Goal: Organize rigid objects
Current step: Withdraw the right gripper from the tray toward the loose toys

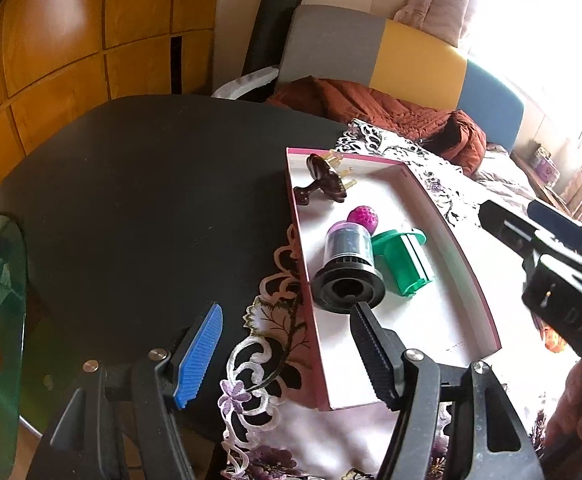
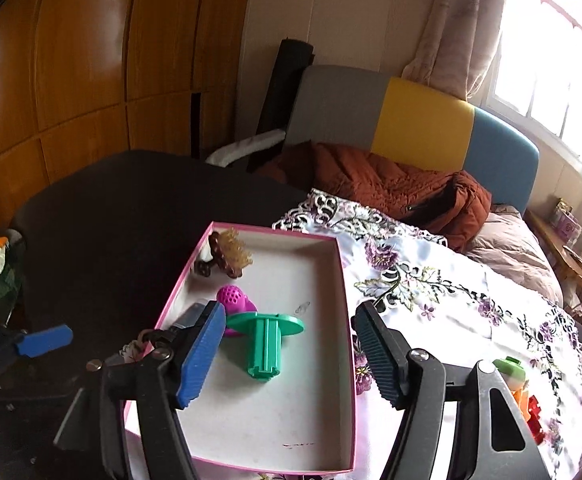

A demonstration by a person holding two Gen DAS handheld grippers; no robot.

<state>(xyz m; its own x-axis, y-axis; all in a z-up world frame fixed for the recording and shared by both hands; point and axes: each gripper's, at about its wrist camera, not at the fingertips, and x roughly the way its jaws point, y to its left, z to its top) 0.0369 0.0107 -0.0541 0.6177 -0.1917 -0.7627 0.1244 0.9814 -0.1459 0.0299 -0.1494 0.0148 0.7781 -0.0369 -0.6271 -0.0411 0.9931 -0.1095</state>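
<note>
**Spotter:** Four rigid pieces sit inside the shallow pink-rimmed white cardboard box (image 2: pixel 331 360): a brown plastic hair claw with amber teeth (image 2: pixel 227 258) in its far left corner, a magenta perforated silicone ball (image 2: pixel 233 298) near the middle, a green plastic flanged spool (image 2: pixel 267 340) lying on its side just beside that ball, and a clear cylinder with a black flanged base (image 1: pixel 347 260) tipped over against the green spool.

**Operator:** Where are my grippers?

**Spotter:** Your right gripper (image 2: pixel 287 356) hangs above the box's near half with its blue pad (image 2: pixel 201 356) and black pad (image 2: pixel 377 360) spread apart; nothing is between them, and the green spool lies free on the box floor below. Your left gripper (image 1: pixel 287 354) is also spread wide, empty, straddling the box's left wall: the blue pad (image 1: pixel 197 356) over the black round desk (image 1: pixel 151 184), the black pad (image 1: pixel 371 356) over the box floor, its tip close to the cylinder's black base. Whether it touches, I cannot tell.

**Operator:** And around the box?

**Spotter:** It rests on a white lace cloth embroidered with purple flowers (image 2: pixel 451 288), spread over the right part of your desk. At the cloth's right edge you have a small cluster of green, orange and red toy pieces (image 2: pixel 519 392), well apart from the box. Behind the desk stands a grey, yellow and blue panelled headboard (image 2: pixel 419 124) with a rust quilted jacket (image 2: pixel 391 188) heaped before it.
</note>
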